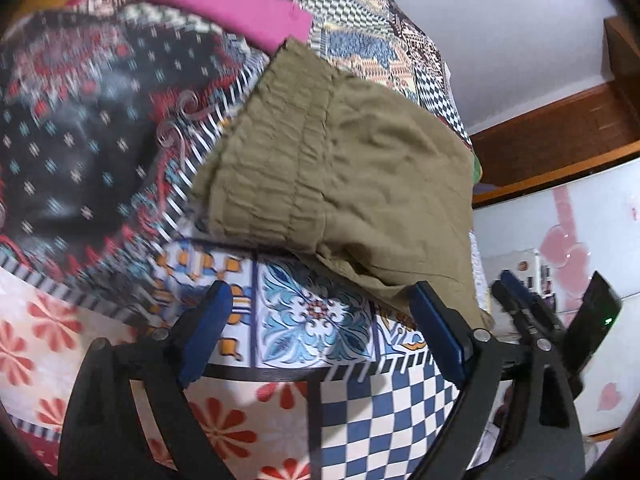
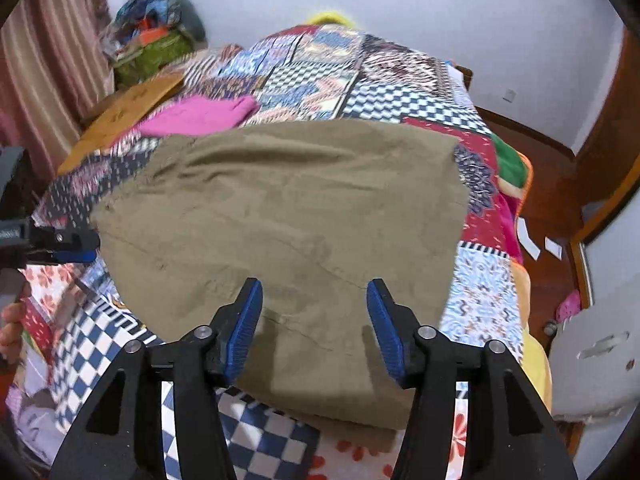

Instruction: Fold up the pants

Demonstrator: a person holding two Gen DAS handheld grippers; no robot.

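Observation:
The olive-brown pants (image 2: 280, 216) lie folded on the patchwork bedspread (image 2: 400, 96). In the left wrist view the pants (image 1: 344, 168) show their gathered waistband toward the left. My left gripper (image 1: 320, 312) is open and empty, just short of the pants' near edge, over the bedspread (image 1: 316, 316). My right gripper (image 2: 314, 316) is open and empty, its fingers hovering over the pants' near part. The right gripper also shows at the right of the left wrist view (image 1: 520, 300). The left gripper shows at the left edge of the right wrist view (image 2: 68, 246).
A folded pink garment (image 2: 200, 114) lies beyond the pants on the bed. A wooden board (image 2: 120, 112) and a pile of bags (image 2: 156, 40) sit at the bed's far left. A white cabinet (image 1: 560, 220) stands to the right.

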